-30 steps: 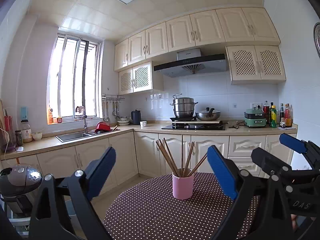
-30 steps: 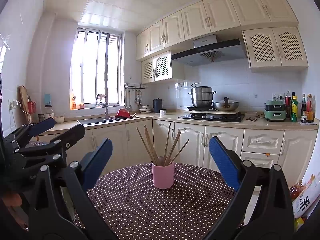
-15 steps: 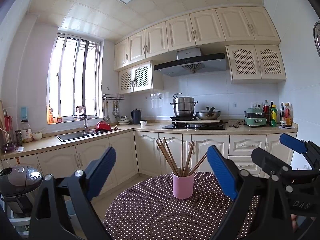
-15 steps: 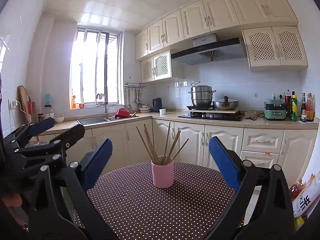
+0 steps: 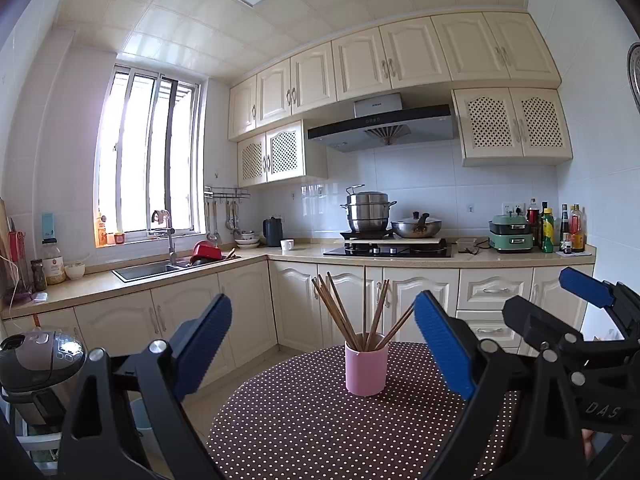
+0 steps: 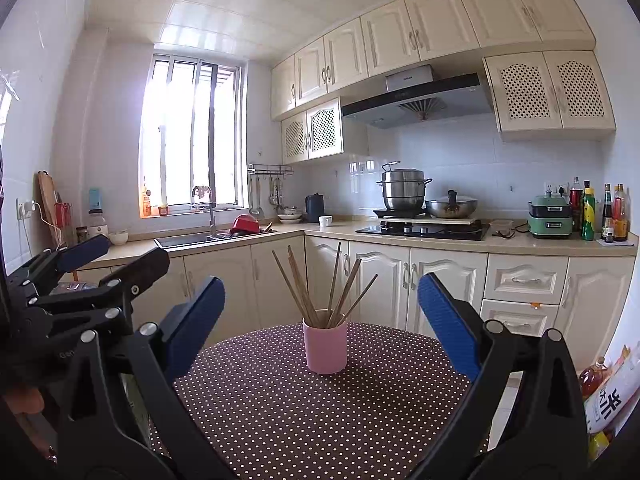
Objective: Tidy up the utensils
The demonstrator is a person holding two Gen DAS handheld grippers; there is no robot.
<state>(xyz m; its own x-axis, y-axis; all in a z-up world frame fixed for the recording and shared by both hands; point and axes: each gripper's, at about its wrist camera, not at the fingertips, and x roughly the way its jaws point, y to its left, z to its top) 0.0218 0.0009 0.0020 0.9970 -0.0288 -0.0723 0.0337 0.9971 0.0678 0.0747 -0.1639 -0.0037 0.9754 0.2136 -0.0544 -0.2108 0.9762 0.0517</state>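
black plastic tongs (image 5: 322,344) with ribbed blue pads (image 5: 444,344), silver screws, "das" lettering.

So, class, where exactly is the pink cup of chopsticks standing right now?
The pink cup stands upright near the far edge of the polka-dot table, centred ahead of both open grippers, with the chopsticks fanning out of it.

"DAS" is legible on the right gripper (image 5: 560,300) body (partly cut off).
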